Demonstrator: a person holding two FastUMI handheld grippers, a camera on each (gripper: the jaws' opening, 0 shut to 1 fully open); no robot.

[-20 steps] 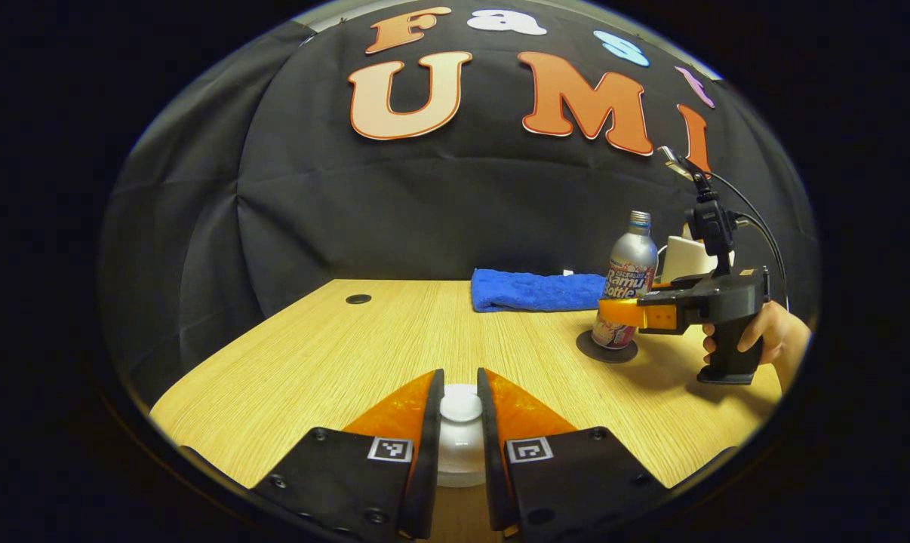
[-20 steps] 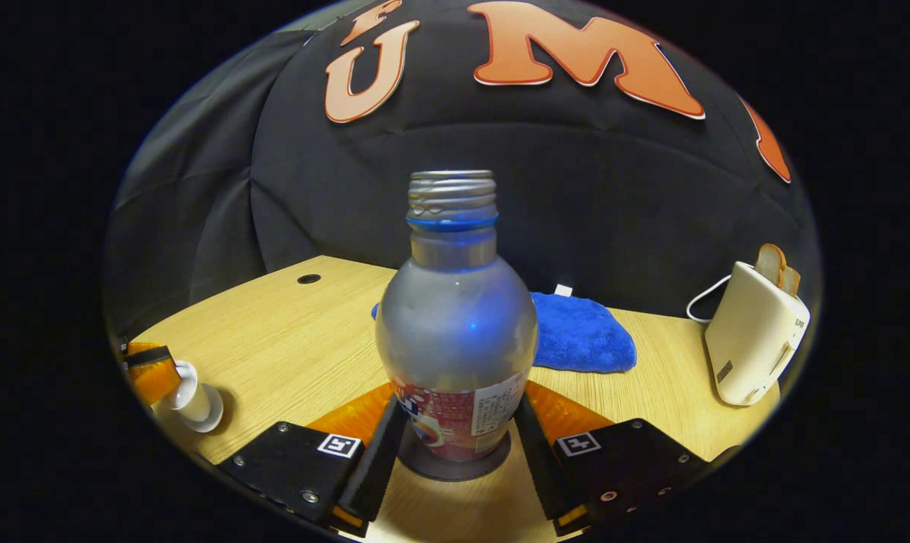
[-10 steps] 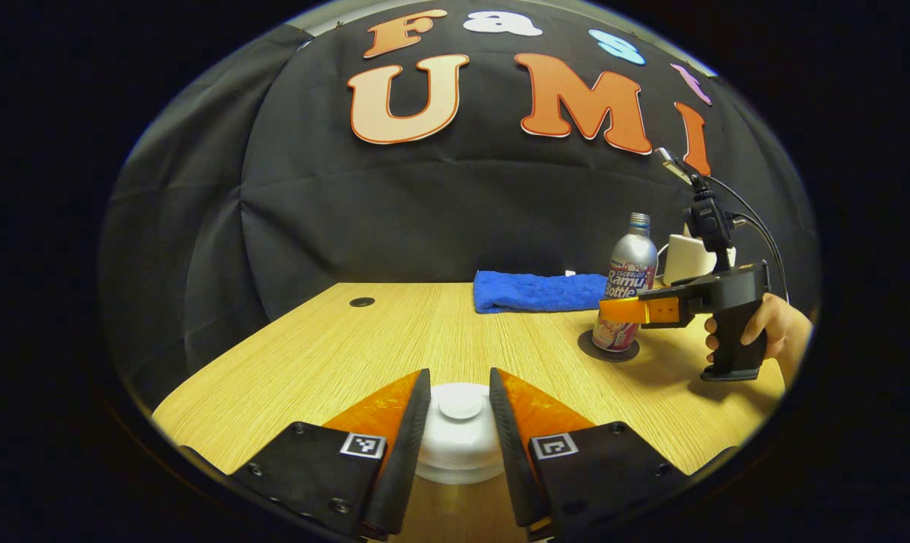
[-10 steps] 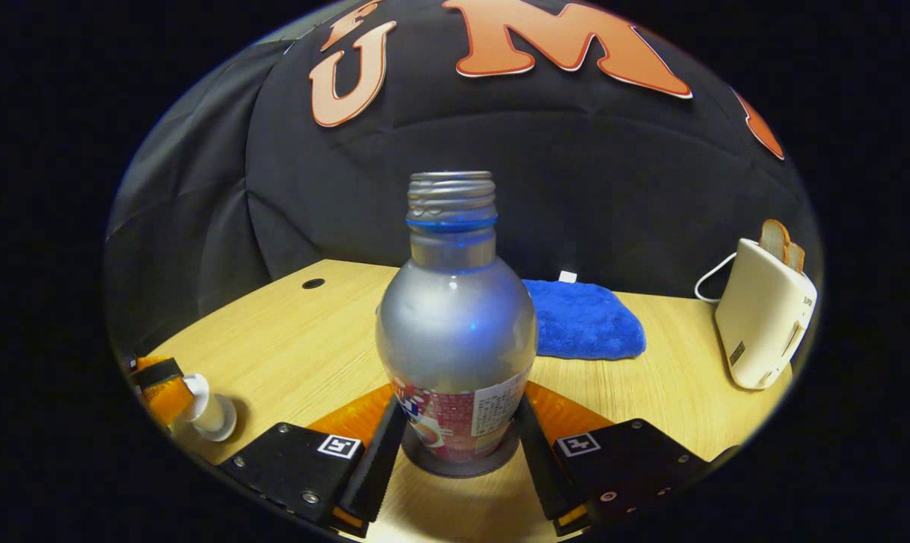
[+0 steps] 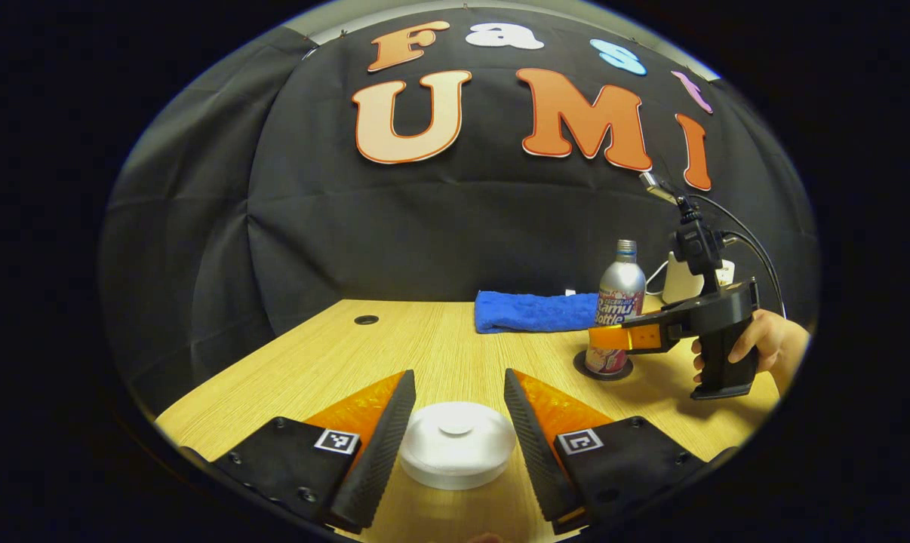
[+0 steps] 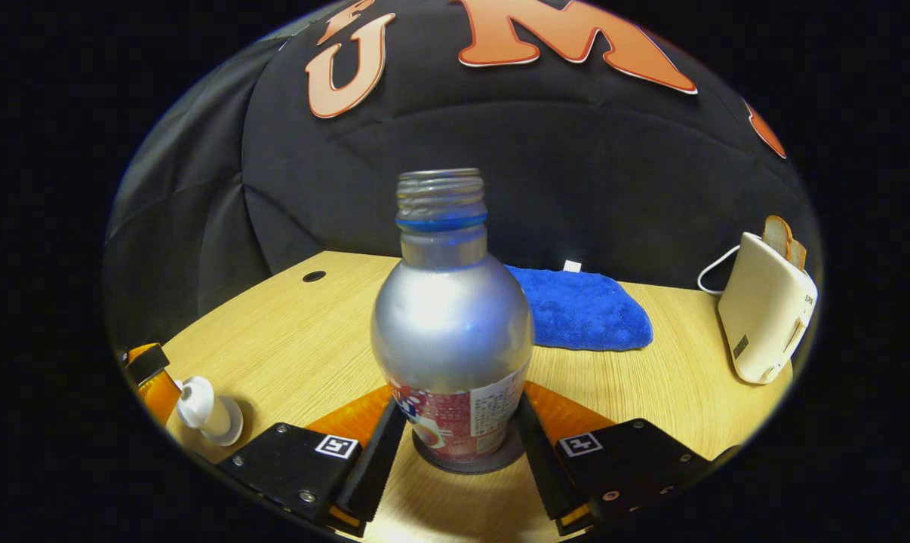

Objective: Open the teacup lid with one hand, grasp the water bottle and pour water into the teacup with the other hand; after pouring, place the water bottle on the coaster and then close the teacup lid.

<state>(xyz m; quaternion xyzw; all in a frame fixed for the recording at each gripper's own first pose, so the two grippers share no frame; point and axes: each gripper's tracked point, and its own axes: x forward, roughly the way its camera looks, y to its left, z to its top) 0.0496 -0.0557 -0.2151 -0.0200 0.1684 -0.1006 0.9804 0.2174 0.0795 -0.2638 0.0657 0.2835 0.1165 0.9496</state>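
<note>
Left gripper (image 5: 455,422): jaws spread, white teacup lid (image 5: 456,443) between them, untouched. Right gripper (image 6: 461,431): both fingers clamp the silver water bottle (image 6: 452,339), upright on the dark coaster (image 6: 466,460) between them.

A light wooden table (image 5: 440,351) stands before a creased black cloth wall (image 5: 395,226). A folded blue towel (image 6: 583,309) and a cream toaster (image 6: 764,317) sit at the table's far edge.
</note>
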